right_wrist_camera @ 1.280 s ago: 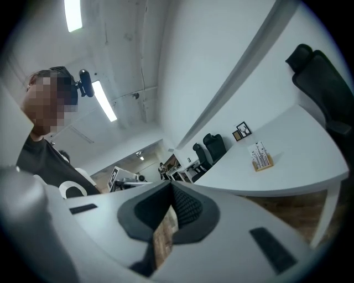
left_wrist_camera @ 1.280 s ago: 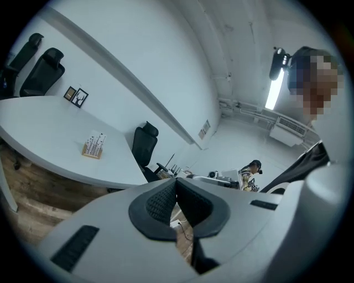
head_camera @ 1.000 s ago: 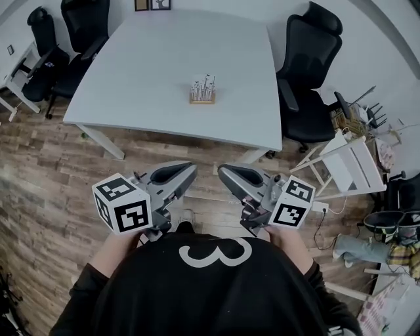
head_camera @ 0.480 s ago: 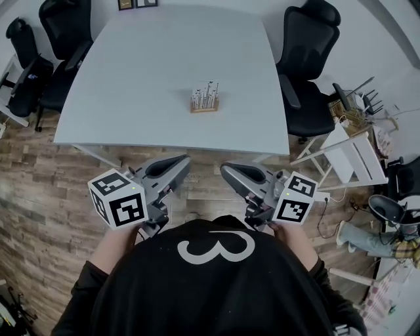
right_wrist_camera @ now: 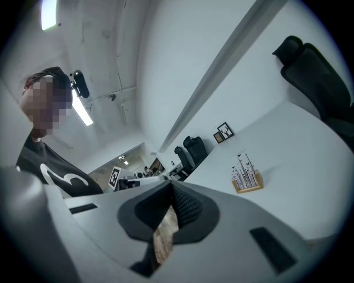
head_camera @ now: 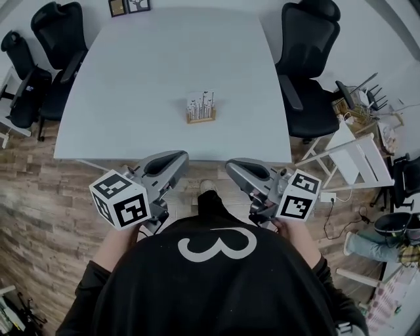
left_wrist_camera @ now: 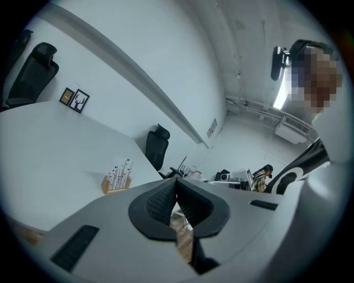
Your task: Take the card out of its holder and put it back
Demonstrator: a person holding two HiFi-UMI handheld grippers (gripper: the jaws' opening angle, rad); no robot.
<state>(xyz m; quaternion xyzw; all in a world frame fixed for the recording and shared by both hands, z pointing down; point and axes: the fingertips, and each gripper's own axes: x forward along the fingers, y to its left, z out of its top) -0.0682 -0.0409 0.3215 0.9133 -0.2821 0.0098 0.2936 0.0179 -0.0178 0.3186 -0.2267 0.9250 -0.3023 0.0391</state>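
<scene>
The wooden card holder (head_camera: pixel 201 118), cards (head_camera: pixel 200 104) upright in it, is sitting mid-desk (head_camera: pixel 131 79), at twelve o'clock from the person. The left gripper (head_camera: pixel 172 159) and right gripper (head_camera: pixel 240 167) are hovering at the desk's near edge, jaws clenched on nothing.

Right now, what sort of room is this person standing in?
Probably an office meeting room. A big white table fills the middle, black swivel chairs stand around it, and two small framed pictures sit by the far wall. A wooden card holder sits on the table.
</scene>
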